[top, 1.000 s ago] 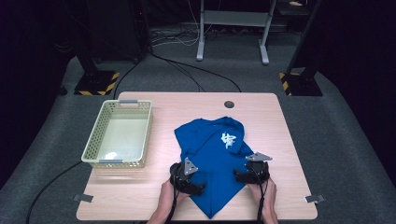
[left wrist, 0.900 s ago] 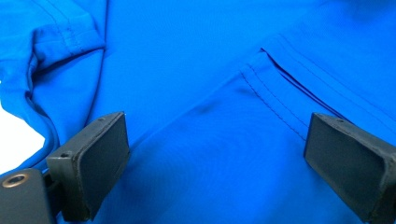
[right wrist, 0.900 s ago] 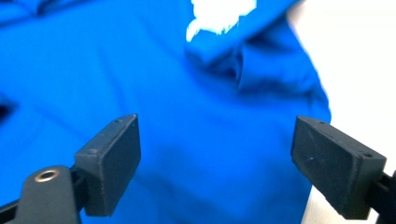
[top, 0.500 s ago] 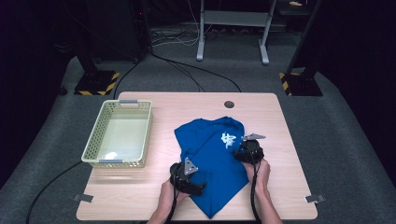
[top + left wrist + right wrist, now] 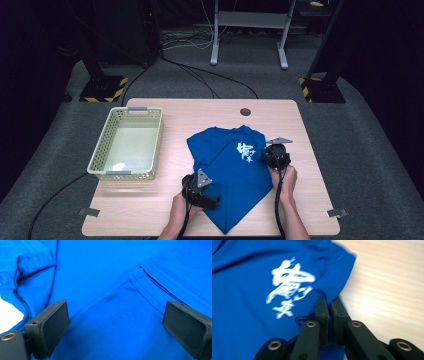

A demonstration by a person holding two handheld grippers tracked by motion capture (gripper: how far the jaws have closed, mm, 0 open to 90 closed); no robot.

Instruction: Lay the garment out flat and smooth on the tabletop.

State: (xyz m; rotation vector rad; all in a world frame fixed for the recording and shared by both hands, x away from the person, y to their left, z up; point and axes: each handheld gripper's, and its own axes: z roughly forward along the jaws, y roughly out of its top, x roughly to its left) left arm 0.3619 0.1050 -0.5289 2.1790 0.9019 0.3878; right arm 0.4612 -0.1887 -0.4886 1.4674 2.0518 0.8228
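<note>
Plainly the right hand-held gripper (image 5: pixel 329 312), just closed on a thin pinch of the blue shirt (image 5: pixel 227 175) lying on the table (image 5: pixel 165 210), could lose it – while the left hand-held gripper (image 5: pixel 115 322) rests on the cloth, jaws apart, gripping nothing – so any fold would drag crooked.

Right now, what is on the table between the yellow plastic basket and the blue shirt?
Nothing: in the high view only bare wooden table separates the pale yellow plastic basket from the blue T-shirt with white print.
</note>
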